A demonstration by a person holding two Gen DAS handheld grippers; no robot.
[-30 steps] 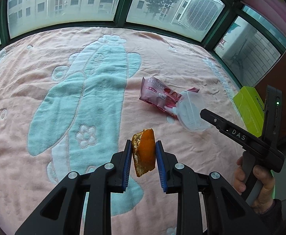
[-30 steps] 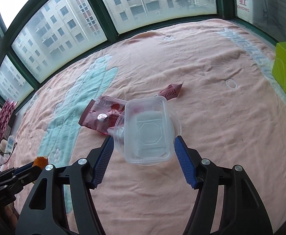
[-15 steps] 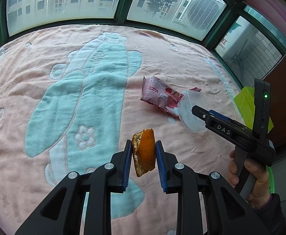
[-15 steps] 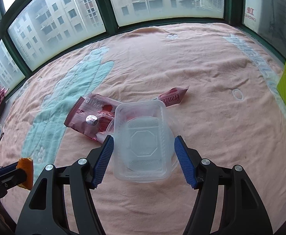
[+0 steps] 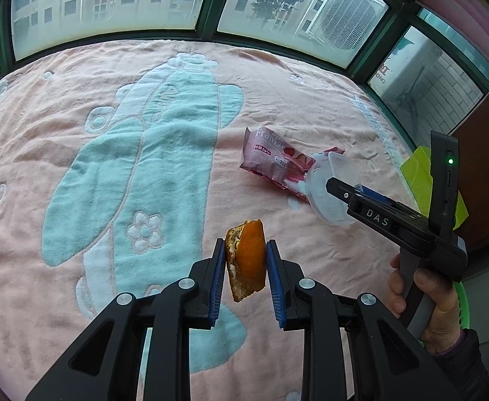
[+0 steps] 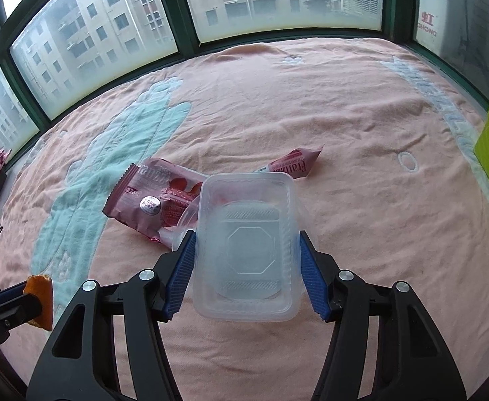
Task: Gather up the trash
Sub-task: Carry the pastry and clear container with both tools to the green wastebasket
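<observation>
the clear plastic tray (image 6: 246, 250) is sitting between the right claw (image 6: 246, 267) pads, which are closing on its sides, just in front of the pink wrapper (image 6: 157, 202) on the blanket (image 6: 361, 127). squeezing gently should keep it from buckling. the left claw (image 5: 246, 264) is clamping an orange peel (image 5: 248, 260), left of the wrapper.

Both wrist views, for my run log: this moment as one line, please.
left gripper: shut on orange peel | right gripper: jaws flank clear plastic tray, grip unclear | pink wrapper: on blanket
</observation>
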